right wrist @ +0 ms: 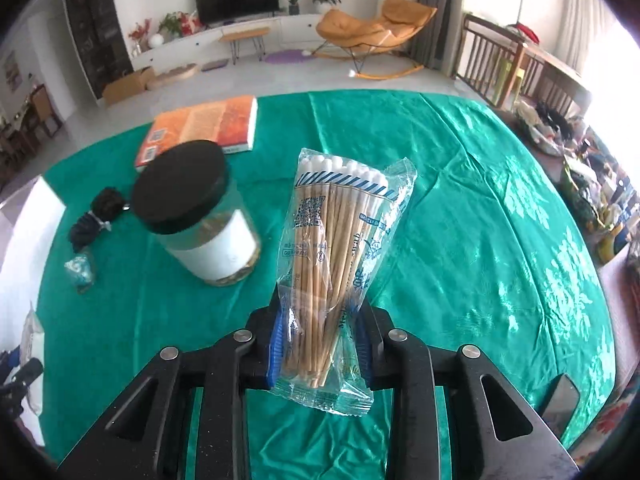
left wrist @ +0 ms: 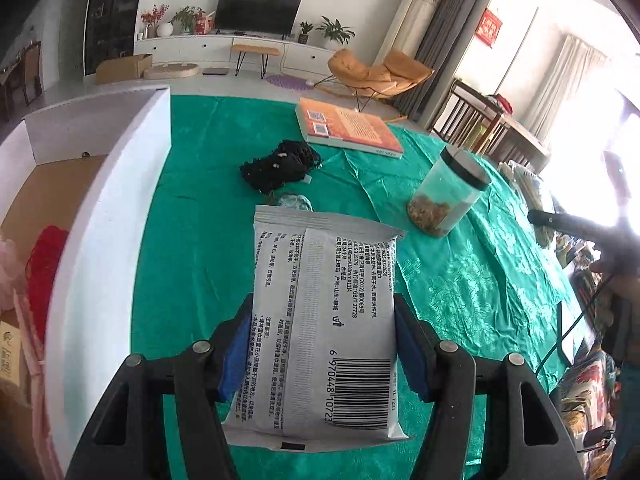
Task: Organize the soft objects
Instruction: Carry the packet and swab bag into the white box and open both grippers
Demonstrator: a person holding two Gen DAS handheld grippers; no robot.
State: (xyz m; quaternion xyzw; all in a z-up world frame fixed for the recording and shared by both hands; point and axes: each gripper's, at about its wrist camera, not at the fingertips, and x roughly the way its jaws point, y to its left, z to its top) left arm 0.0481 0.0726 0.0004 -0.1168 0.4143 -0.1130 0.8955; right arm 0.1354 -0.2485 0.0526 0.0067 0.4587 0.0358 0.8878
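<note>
My left gripper (left wrist: 324,320) is shut on a grey pack of wet wipes (left wrist: 324,272), its blue pads pressing both long sides; the pack is lifted above the green tablecloth (left wrist: 208,240). My right gripper (right wrist: 322,316) is shut on the lower end of a clear pack of wooden cotton swabs (right wrist: 340,232), which stands upright above the cloth. A black fabric bundle (left wrist: 282,166) (right wrist: 96,216) and a small crumpled clear bag (left wrist: 296,202) (right wrist: 80,270) lie on the table beyond the wipes.
A white-walled box (left wrist: 104,208) stands at the table's left, with red fabric (left wrist: 44,264) and something pink inside. A black-lidded clear jar (left wrist: 448,196) (right wrist: 204,216) stands mid-table. An orange book (left wrist: 348,126) (right wrist: 204,124) lies at the far edge.
</note>
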